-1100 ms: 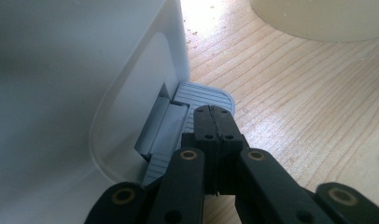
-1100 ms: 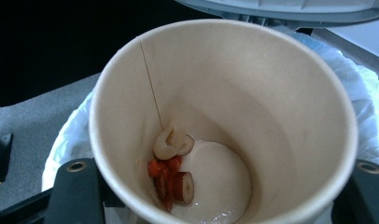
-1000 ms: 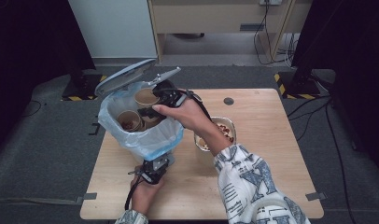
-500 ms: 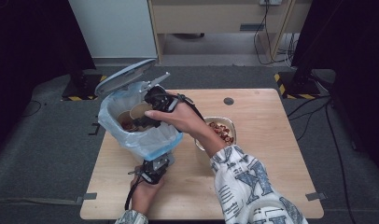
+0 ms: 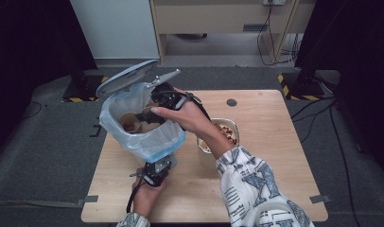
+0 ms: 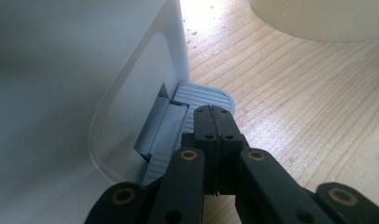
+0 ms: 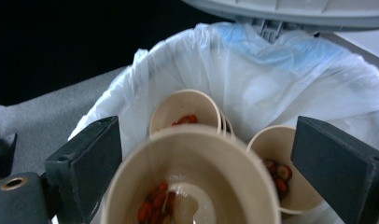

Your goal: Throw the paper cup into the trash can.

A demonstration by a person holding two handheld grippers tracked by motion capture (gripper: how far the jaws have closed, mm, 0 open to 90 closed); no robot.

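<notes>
Swung the right gripper (image 5: 150, 115) further in over the mouth of the bin (image 5: 142, 144) since a second ago, and has just been opening its jaws, now wide apart. Between them in the right gripper view, a paper cup (image 7: 192, 177) with red scraps inside, blurred, pads clear of its wall: judged let go and dropping into the white bag. Below it, two more cups (image 7: 185, 107) already lying in the bag. Kept the lid (image 5: 126, 78) up with the left gripper (image 6: 215, 121), jaws fully closed on nothing, tips pressing the grey pedal (image 6: 201, 93). Left to do, by the look of it: one bowl (image 5: 223, 135) of food on the table (image 5: 275, 156) beside the bin, then easing off the pedal.
</notes>
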